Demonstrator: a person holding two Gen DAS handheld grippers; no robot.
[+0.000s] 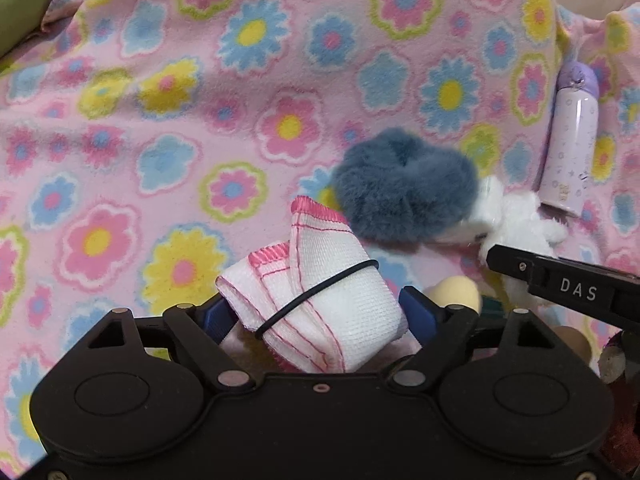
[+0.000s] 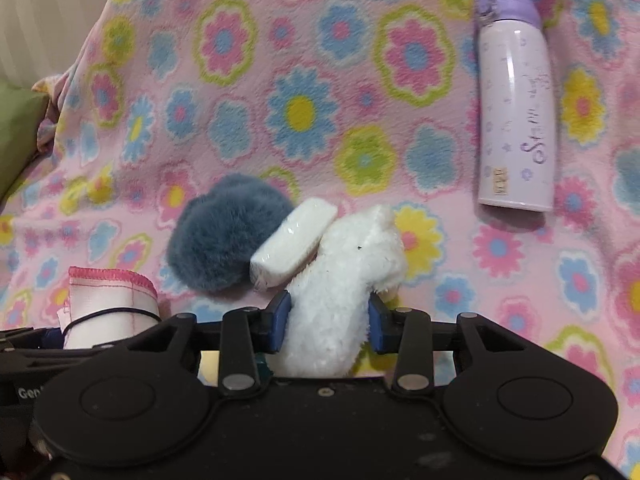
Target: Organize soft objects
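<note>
A rolled white cloth [image 1: 320, 312] with pink stitched edges and a black elastic band round it sits between the blue pads of my left gripper [image 1: 316, 316], which touch it on both sides. My right gripper [image 2: 329, 320] is shut on the body of a white plush toy [image 2: 344, 272], squeezing it between the pads. A grey-blue fluffy scrunchie [image 2: 228, 232] lies just beyond both, with a small white wrapped packet [image 2: 294, 242] leaning between it and the plush. In the left wrist view the plush [image 1: 520, 220] shows at the right, with a black finger of the right gripper in front of it.
Everything rests on a pink floral fleece blanket [image 1: 200, 120]. A lilac bottle [image 2: 516, 100] lies on it at the far right. A green cushion [image 2: 16, 132] sits at the left edge. A cream rounded object [image 1: 456, 292] and something brown [image 1: 572, 340] lie between the grippers.
</note>
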